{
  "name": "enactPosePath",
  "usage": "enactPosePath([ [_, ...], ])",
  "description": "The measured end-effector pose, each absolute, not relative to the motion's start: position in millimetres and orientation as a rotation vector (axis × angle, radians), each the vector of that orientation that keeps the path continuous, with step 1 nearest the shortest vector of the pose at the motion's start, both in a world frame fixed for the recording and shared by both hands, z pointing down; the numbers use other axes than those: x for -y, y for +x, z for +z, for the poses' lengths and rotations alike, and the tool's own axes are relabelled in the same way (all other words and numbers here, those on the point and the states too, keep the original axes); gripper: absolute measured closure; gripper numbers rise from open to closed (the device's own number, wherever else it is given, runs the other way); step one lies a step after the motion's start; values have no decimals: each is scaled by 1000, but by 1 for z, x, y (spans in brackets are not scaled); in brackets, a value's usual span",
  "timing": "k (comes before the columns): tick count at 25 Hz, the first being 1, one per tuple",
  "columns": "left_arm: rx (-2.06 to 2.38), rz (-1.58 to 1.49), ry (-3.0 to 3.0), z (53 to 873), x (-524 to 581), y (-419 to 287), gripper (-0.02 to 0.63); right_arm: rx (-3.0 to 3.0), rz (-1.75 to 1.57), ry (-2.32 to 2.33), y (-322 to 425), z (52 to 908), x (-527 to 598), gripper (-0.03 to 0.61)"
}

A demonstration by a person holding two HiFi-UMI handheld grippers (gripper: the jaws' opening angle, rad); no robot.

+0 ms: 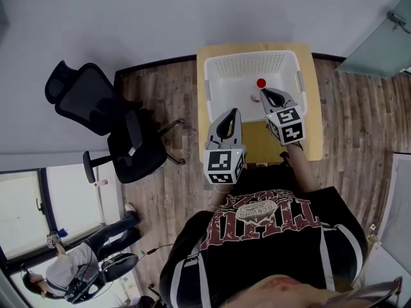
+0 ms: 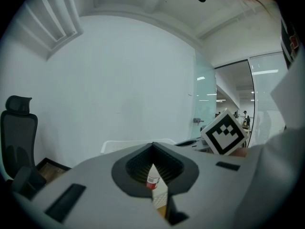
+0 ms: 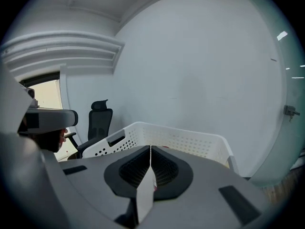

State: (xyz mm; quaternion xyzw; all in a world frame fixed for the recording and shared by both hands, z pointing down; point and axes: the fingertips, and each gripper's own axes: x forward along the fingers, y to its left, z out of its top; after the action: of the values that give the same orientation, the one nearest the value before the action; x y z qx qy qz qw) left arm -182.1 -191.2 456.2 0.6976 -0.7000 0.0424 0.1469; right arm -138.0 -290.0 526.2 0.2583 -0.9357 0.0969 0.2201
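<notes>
I see a white basket on a yellow table. A little bottle with a red top sits inside the basket, near the middle of its floor. I think it stands up, but I can't be sure.

The right gripper hangs inside the basket, just beside the bottle. Its two jaws are pressed together with nothing between them. The left gripper hangs over the basket's near wall, a bit farther from the bottle. Its jaws are pressed together too, and it holds nothing. Through the thin slit behind its tips I can see the bottle down in the basket.

Here is what I think could go wrong. The right gripper's closed tip is very close to the bottle. One small push could knock the bottle over, and it could roll off to a corner of the basket. With closed jaws, a gripper can only poke the bottle, not hold it.

The two grippers are also near each other above the basket, so they could bump. The left one could catch on the basket's near wall and drag the basket across the table.
</notes>
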Motion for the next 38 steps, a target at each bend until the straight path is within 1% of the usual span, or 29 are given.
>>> enactPosePath([
  [9, 2048, 107, 1950, 463, 184, -205, 586, 2515, 290, 689, -149, 550, 304, 558],
  [10, 2051, 106, 1945, 463, 184, -208, 586, 2506, 295, 690, -151, 552, 306, 551],
  [12, 2058, 103, 1934, 463, 183, -210, 586, 2488, 302, 680, -151, 556, 308, 495],
  [13, 2061, 101, 1928, 463, 182, -210, 586, 2483, 302, 674, -151, 557, 309, 480],
  [25, 2121, 90, 1856, 464, 167, -226, 586, 2415, 297, 637, -160, 577, 324, 394],
  [29, 2148, 92, 1823, 465, 160, -234, 586, 2387, 315, 584, -168, 586, 325, 383],
  [38, 2188, 91, 1775, 466, 145, -247, 586, 2333, 326, 547, -174, 594, 328, 382],
])
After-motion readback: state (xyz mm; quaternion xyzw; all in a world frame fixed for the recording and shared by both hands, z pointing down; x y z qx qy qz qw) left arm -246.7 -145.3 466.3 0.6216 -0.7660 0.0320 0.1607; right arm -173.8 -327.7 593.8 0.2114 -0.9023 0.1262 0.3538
